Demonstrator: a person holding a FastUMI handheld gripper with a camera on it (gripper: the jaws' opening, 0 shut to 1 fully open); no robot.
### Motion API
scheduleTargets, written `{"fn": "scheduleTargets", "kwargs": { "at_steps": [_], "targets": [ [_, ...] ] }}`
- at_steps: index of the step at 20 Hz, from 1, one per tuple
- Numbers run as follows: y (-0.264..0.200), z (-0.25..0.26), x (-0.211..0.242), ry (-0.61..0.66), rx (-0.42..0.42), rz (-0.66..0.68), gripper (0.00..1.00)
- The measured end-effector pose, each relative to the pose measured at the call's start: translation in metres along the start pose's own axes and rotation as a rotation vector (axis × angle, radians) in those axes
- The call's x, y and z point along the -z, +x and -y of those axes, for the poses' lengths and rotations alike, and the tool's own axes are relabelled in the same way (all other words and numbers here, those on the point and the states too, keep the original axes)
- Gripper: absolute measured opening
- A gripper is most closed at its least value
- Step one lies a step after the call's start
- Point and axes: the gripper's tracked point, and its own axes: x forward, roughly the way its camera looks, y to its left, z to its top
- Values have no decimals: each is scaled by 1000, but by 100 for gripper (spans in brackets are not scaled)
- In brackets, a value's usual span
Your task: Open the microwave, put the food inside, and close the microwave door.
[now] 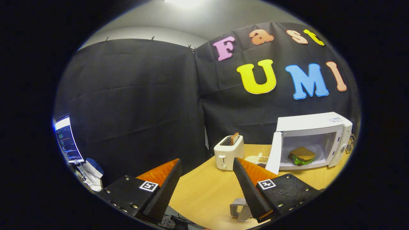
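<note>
A glowing monitor (pixel 66 139) stands far left. The tool (pixel 207 163) hangs wide open, holding nothing, wedge-shaped fingers over the smooth wooden tabletop (pixel 204 191). Beyond sits a boxy white toaster (pixel 228 152) with bread. Rightmost, the white microwave (pixel 314 140) stands door open, sandwich (pixel 302 155) inside.

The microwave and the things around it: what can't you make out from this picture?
- Microwave: the knobs on its far side are too small to read.
- Sandwich inside it: its filling is too small to tell beyond something green.
- Small dish between toaster and open door: the door hides part of it.
- Pale object on the table: one finger of the open gripper covers it.
</note>
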Motion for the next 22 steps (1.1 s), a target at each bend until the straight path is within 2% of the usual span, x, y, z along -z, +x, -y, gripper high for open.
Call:
{"fn": "scheduleTargets", "kwargs": {
  "at_steps": [3, 8, 11, 14, 15, 18, 19, 21, 22],
  "targets": [
    [4, -11, 22, 10, -28, -53, 97],
    [4, -28, 37, -68, -71, -76, 97],
    [4, -40, 56, -33, -94, -121, 96],
    [4, -42, 76, -18, -92, -163, 95],
    [4, -41, 81, -17, -88, -173, 91],
    [7, -35, 101, -15, -66, -210, 91],
    [6, -34, 107, -9, -64, -223, 78],
    [7, -30, 114, -4, -43, -238, 68],
    [8, -27, 116, -6, -37, -238, 58]
  ]
}}
